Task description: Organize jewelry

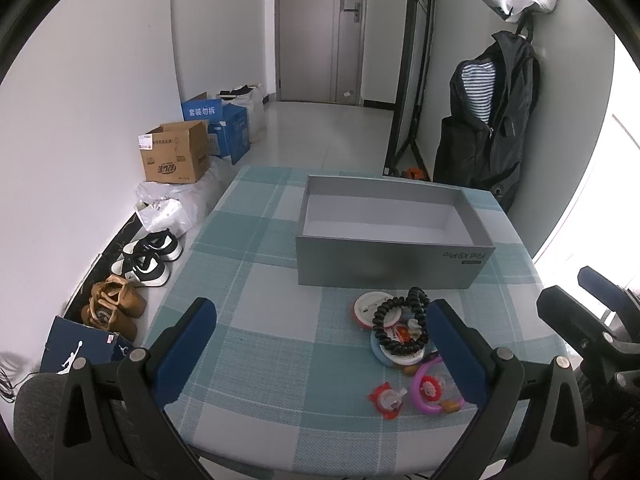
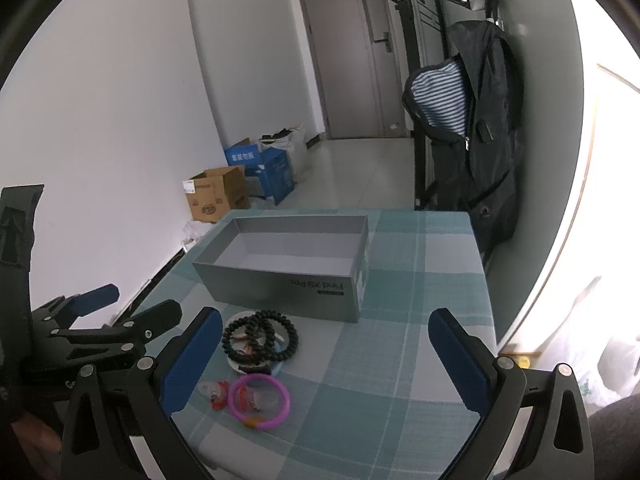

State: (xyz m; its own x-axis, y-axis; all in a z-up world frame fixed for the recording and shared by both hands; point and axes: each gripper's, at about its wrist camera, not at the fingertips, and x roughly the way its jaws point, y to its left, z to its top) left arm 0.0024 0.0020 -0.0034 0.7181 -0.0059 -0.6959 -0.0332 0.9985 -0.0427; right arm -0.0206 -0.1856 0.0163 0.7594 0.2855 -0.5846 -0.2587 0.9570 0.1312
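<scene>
- The left hand-held gripper (image 1: 320,344) hangs over the table (image 1: 260,320) with its blue pads wide apart and nothing between them.
- The jewelry lies in a small pile on the checked teal and white cloth, just in front of the grey box (image 1: 394,236).
- On top of the pile are black coiled hair ties (image 2: 260,338), which rest on round white discs (image 1: 372,308) with red and blue rims.
- Nearer to the cameras is a pink ring (image 2: 260,400) with an orange bead, and beside it a small red clip (image 1: 386,400).
- The grey box is open, with a pale inside, and its front wall has upside-down writing that reads "Find X8 Pro".
- The right hand-held gripper (image 2: 328,348) is also open and holds nothing; the pile is near its left finger.
</scene>
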